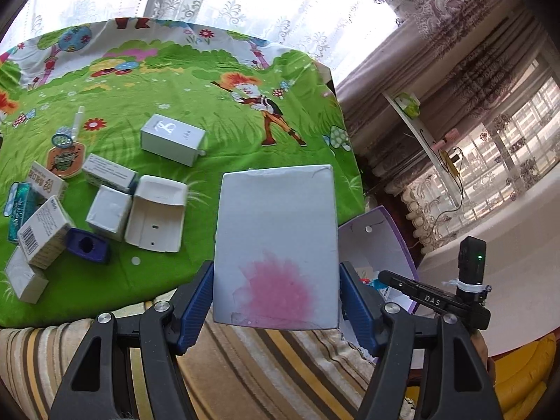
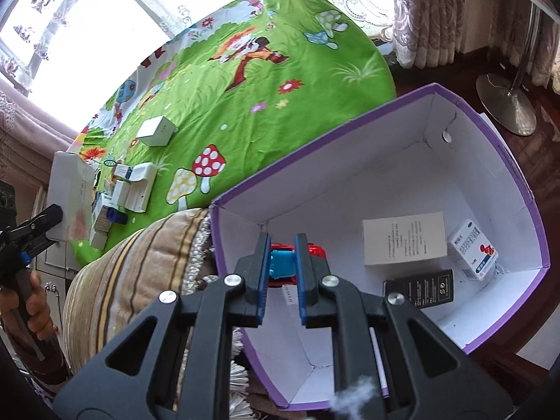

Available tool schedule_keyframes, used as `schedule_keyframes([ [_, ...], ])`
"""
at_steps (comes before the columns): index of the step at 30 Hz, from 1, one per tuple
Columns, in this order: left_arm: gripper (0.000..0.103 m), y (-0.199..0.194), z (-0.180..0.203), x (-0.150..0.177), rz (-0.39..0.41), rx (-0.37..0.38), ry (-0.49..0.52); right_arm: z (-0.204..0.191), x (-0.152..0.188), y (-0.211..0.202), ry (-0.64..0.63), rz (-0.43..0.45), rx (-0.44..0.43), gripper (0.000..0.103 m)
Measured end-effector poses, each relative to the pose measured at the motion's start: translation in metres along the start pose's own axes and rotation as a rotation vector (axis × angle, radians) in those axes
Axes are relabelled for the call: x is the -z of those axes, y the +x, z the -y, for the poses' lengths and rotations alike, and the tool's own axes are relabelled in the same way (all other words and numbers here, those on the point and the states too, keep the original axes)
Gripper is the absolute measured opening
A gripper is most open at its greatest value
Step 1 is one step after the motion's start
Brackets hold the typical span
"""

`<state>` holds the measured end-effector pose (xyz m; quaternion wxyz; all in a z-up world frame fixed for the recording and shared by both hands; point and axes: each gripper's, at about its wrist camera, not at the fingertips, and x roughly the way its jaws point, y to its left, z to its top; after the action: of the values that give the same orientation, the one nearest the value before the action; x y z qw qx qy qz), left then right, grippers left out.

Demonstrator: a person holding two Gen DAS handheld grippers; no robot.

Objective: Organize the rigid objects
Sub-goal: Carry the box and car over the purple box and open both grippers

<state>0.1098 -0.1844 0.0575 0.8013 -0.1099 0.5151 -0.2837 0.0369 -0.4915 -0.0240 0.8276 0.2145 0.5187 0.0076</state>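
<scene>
My left gripper (image 1: 276, 297) has its blue pads pressed on the two long sides of a flat white carton (image 1: 276, 241), jaws roughly half spread by the width of it. The carton carries a pink stain low on its face and stands up out of the jaws. Taking the purple-rimmed storage box (image 2: 504, 161) as my landmark, the carton hangs off the box's left, above the edge of the green cartoon cloth (image 1: 210, 80); the box's near wall peeks out just right of it in the left wrist view.

My right gripper (image 2: 282, 273) is over the box's near left corner, jaws as narrow as they go, nipping a small blue toy piece (image 2: 282, 262) against a red package (image 2: 316, 250) beneath.

I judge the carton light, stiff cardboard, probably hollow, so the side walls could buckle under a hard squeeze. The low, centred hold looks sound, though the tall top may swing. Other small cartons (image 1: 108, 211) wait on the cloth, well left of the box.
</scene>
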Motion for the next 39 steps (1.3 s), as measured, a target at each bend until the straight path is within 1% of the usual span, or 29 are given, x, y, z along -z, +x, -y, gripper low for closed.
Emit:
schedule_keyframes([
  [10,0.070,0.036,0.050,0.010,-0.082,0.028,0.097,0.030,0.018,0.008,0.047,-0.026,0.006,0.017],
  [18,0.070,0.065,0.081,0.020,-0.152,0.041,0.165,0.046,0.032,0.013,0.060,-0.045,0.052,0.017],
  [24,0.070,0.087,0.094,0.025,-0.201,0.041,0.185,0.053,0.036,0.012,0.080,-0.048,0.029,0.017],
  [27,0.070,0.097,0.102,0.024,-0.207,0.039,0.200,0.051,0.038,0.010,0.086,-0.048,0.011,0.017],
  [29,0.070,0.100,0.107,0.022,-0.200,0.058,0.219,0.048,0.038,0.011,0.084,-0.053,0.013,0.018],
  [31,0.072,0.103,0.110,0.020,-0.191,0.044,0.226,0.046,0.038,0.011,0.085,-0.055,0.012,0.023],
  [32,0.074,0.104,0.109,0.019,-0.189,0.036,0.221,0.044,0.038,0.011,0.085,-0.053,0.009,0.025],
  [34,0.078,0.104,0.103,0.018,-0.188,0.033,0.202,0.041,0.038,0.010,0.080,-0.053,0.001,0.033],
  [37,0.079,0.102,0.094,0.019,-0.190,0.030,0.178,0.035,0.037,0.009,0.065,-0.052,-0.004,0.041],
  [39,0.079,0.099,0.089,0.020,-0.189,0.040,0.165,0.032,0.037,0.010,0.059,-0.055,-0.008,0.042],
])
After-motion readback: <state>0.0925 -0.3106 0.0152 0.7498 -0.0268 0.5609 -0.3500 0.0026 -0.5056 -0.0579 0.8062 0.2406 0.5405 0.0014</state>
